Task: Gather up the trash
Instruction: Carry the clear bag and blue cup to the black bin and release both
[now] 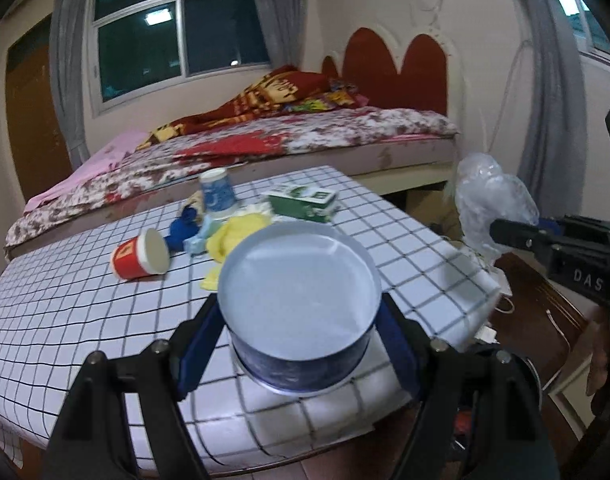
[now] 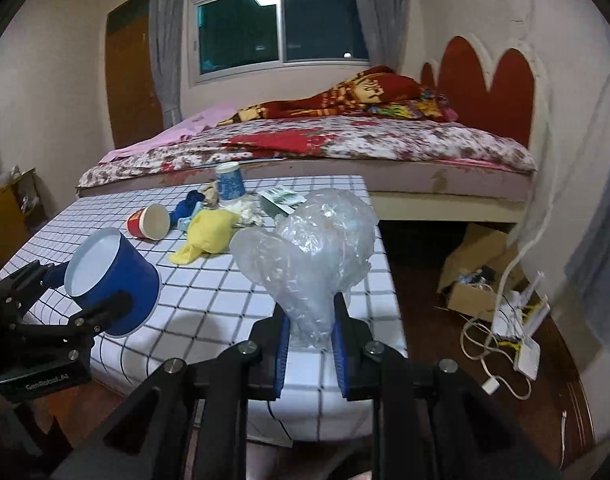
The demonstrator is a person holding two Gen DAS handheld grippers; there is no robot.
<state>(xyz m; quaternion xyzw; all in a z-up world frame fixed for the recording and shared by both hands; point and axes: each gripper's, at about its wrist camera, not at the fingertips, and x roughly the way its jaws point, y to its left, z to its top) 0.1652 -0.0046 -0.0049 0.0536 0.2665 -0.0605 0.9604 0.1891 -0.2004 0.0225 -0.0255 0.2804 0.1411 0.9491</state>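
Bedroom table point(image 2: 209, 304) near edge: left gripper point(image 1: 301, 344) gripping blue cup point(image 1: 297, 304), right gripper point(image 2: 311, 332) clamping plastic wrap point(image 2: 313, 248), both carrying toward a bin, unseen.

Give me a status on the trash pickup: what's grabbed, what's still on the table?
Nothing looks binned yet; no bin is in view. In hand: the left gripper is clamped on a blue cup, and the right gripper is shut on crumpled clear plastic. Left on the checked table: a red cup on its side, a standing blue patterned cup, a green carton, yellow cloth and small blue scraps.
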